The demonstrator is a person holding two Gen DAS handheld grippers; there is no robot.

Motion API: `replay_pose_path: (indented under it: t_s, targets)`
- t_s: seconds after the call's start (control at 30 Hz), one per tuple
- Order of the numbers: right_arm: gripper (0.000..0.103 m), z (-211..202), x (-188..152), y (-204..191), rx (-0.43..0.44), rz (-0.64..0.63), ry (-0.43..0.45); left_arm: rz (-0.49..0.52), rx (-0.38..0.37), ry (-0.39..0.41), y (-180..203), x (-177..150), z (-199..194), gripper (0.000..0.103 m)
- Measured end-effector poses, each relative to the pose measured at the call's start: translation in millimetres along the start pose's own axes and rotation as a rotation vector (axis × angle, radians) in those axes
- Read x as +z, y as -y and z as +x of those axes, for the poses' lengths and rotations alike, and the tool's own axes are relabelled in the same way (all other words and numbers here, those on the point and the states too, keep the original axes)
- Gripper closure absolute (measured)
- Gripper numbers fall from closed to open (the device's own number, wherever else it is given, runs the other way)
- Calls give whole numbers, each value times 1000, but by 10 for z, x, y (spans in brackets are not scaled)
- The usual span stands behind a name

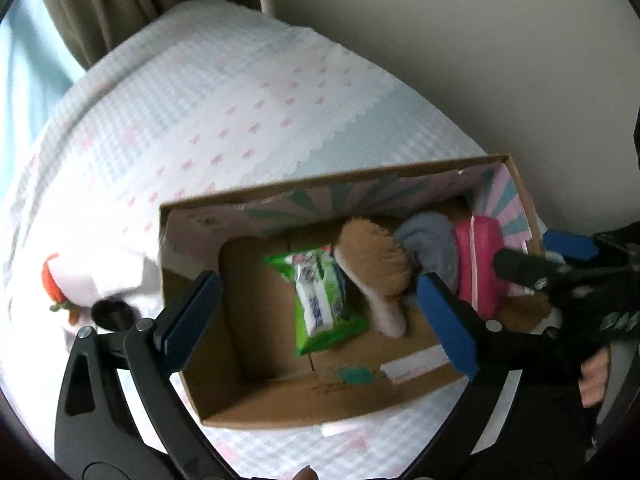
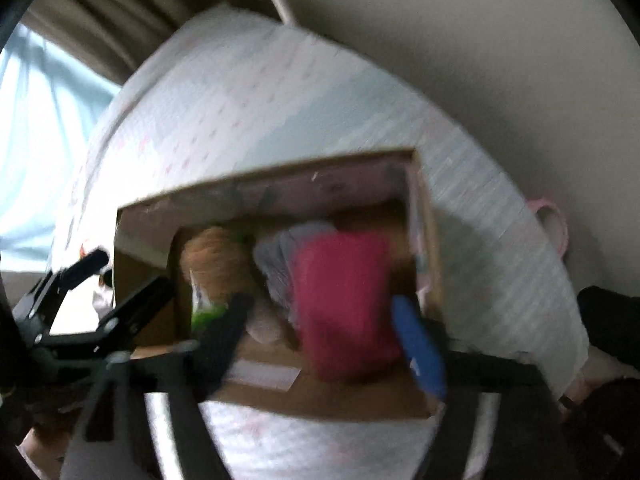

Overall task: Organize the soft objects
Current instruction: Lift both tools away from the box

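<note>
A cardboard box sat on the checked bedspread. Inside lay a green packet near the middle, a tan plush toy at its two o'clock, then a grey cloth and a pink pouch toward three o'clock. The left gripper hung above the box with jaws spread wide, nothing clamped. The right gripper stood likewise released around the pink pouch, pads apart from it. The right view was blurred, and a white toy at nine o'clock outside the box was partly hidden.
</note>
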State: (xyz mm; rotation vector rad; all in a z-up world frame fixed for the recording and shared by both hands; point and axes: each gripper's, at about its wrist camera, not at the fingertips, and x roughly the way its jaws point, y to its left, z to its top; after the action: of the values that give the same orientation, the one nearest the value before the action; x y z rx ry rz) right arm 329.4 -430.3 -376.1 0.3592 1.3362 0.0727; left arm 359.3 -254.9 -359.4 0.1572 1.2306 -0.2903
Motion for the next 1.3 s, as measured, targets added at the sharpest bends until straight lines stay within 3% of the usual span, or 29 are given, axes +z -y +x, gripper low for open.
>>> replay_pose_path:
  t_s: [0.03,0.23,0.5,0.93,1.3]
  targets:
    - [0,-3,5,19,14,12,-1,-4,-6,-8,-21,-17,1,5]
    - [1,-47,-20,-36,24,7,16,3,5,-29,-3,-77,-55,5]
    - [1,-331,-133,-209,16,-42,69,-10,3,8,-15,-190,-393,5]
    - [0,-1493,-610,-786,-56,-116,278,-33,-2,172,-217,-617,-1649,5]
    - [0,-2346,-1588,-1633,-125,-243,474,-35,49,327,-697,-1430,-2790,5]
